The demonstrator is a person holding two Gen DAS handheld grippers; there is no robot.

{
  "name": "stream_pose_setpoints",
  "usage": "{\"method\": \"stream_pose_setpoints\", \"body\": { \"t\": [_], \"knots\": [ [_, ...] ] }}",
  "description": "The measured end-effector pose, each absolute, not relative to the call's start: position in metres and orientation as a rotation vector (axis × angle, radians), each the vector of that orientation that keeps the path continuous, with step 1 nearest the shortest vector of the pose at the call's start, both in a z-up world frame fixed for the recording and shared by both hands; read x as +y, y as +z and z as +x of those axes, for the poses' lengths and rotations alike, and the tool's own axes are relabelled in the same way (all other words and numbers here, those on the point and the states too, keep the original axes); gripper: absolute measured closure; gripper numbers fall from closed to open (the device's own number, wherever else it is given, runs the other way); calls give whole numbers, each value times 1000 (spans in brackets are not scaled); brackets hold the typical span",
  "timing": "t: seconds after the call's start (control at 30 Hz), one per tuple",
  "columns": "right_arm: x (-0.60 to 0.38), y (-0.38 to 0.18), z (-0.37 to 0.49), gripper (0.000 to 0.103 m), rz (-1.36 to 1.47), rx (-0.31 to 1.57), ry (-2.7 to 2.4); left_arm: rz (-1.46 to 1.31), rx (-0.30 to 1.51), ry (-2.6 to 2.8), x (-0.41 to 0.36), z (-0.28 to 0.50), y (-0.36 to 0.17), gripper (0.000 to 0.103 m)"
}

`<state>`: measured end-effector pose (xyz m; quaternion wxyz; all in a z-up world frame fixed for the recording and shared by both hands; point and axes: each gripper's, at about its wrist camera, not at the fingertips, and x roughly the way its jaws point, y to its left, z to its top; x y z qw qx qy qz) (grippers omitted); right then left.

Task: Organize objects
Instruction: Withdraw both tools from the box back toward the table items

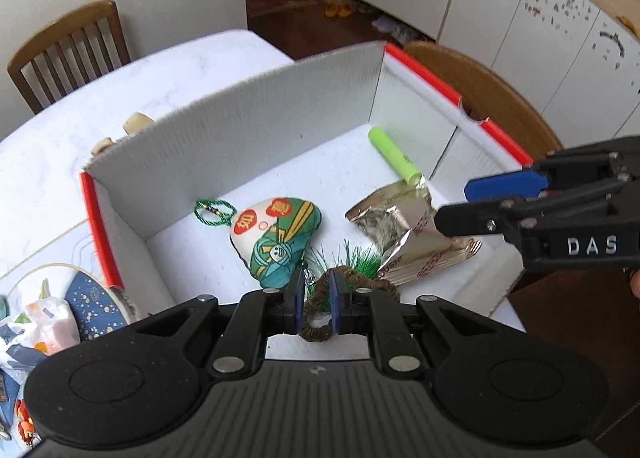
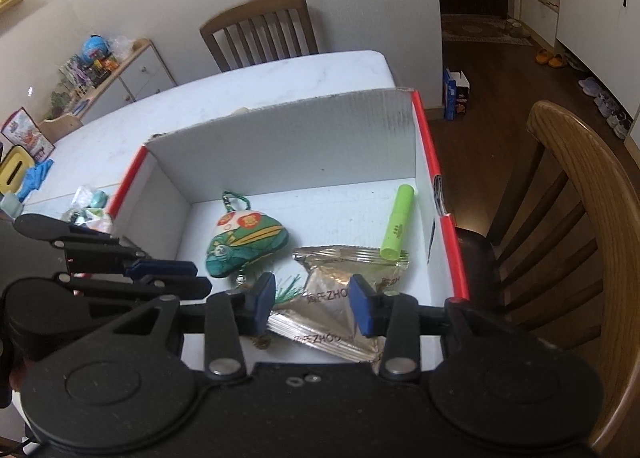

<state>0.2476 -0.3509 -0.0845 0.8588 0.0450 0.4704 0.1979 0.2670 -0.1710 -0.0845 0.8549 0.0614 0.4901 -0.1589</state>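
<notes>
While the white table carries a red-edged cardboard box, wooden chairs and white cabinets surround it. Inside the box, the left claw pinches a brown cord loop; the right claw gapes empty over foil packets.

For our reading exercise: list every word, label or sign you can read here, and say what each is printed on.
"DAS": right gripper body.
"ZHO", partly hidden: silver foil packets.
Two red-circle characters: embroidered pouch, too blurred to read.
Print on green tube: too small.
</notes>
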Motion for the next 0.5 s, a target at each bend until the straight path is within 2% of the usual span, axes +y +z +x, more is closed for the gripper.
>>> {"method": "stream_pose_setpoints", "body": {
  "t": [0.23, 0.3, 0.5],
  "knots": [
    [-351, -68, 225, 61, 85, 923, 451, 72, 953, -310, -158, 249, -63, 91],
    [-349, -63, 219, 47, 79, 898, 460, 64, 924, -292, -153, 242, -57, 91],
    [-342, -49, 205, 42, 76, 848, 478, 11, 880, -280, -134, 227, -41, 91]
  ]
}}
